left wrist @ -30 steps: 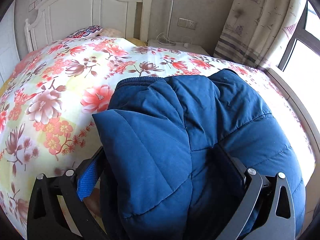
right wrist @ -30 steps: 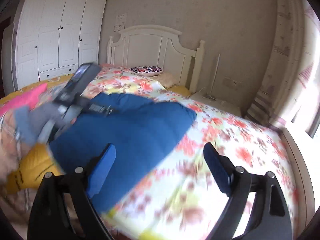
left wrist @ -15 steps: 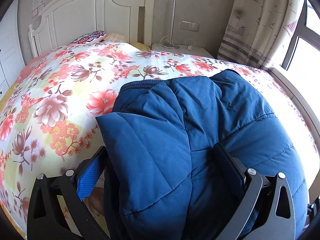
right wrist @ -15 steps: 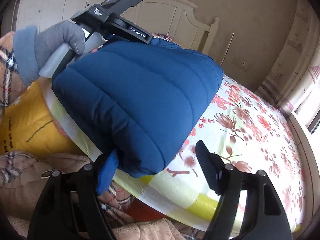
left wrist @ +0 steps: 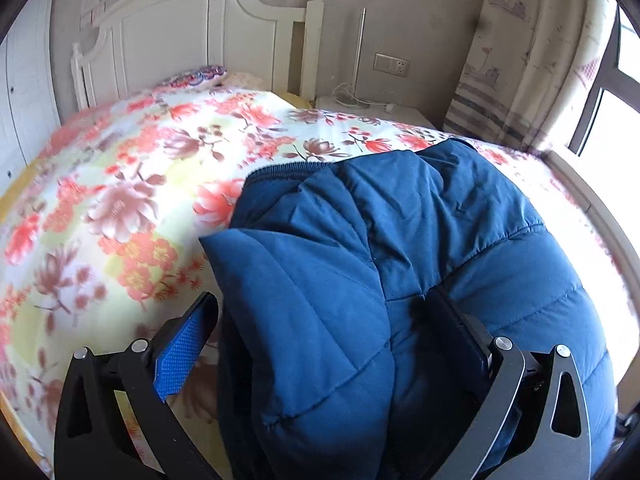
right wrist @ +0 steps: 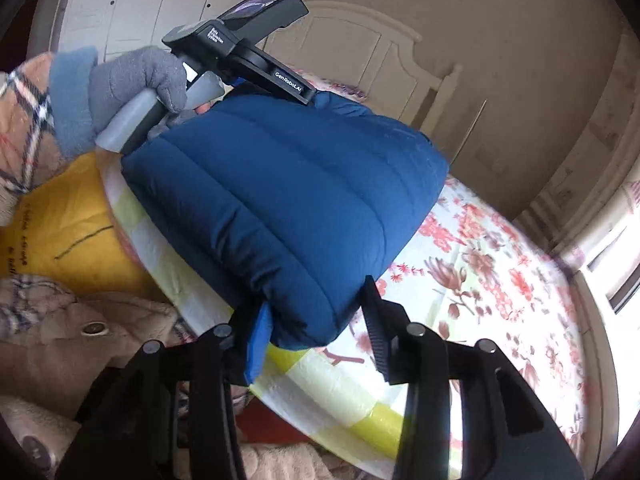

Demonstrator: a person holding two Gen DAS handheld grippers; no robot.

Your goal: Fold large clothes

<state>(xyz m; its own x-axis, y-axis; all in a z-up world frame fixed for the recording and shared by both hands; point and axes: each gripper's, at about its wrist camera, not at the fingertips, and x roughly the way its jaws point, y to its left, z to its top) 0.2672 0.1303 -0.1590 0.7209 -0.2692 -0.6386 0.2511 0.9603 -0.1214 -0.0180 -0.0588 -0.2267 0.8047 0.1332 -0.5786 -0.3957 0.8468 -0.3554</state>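
Observation:
A dark blue puffer jacket [left wrist: 400,264] lies folded in a thick bundle on the floral bedspread [left wrist: 120,200]. My left gripper [left wrist: 324,340] straddles one end of the bundle. Its right finger [left wrist: 460,332] is sunk into the fabric, while its blue left pad [left wrist: 188,352] stands clear of it, so the jaws are open. In the right wrist view the jacket [right wrist: 288,200] shows its quilted side. My right gripper [right wrist: 316,328] is closing on the near lower corner, with both pads touching the fabric. A grey-gloved hand [right wrist: 140,76] holds the left tool at the far edge.
A white headboard [left wrist: 192,40] and a pillow [left wrist: 196,76] stand at the far end, with a nightstand [left wrist: 372,108], curtain [left wrist: 520,60] and window [left wrist: 608,80] to the right. A yellow sheet [right wrist: 52,224] and a beige coat [right wrist: 80,340] lie below the bed's edge.
The right gripper dropped from above the bed to the jacket's near corner and its jaws narrowed around it. The left gripper stayed put over the bundle.

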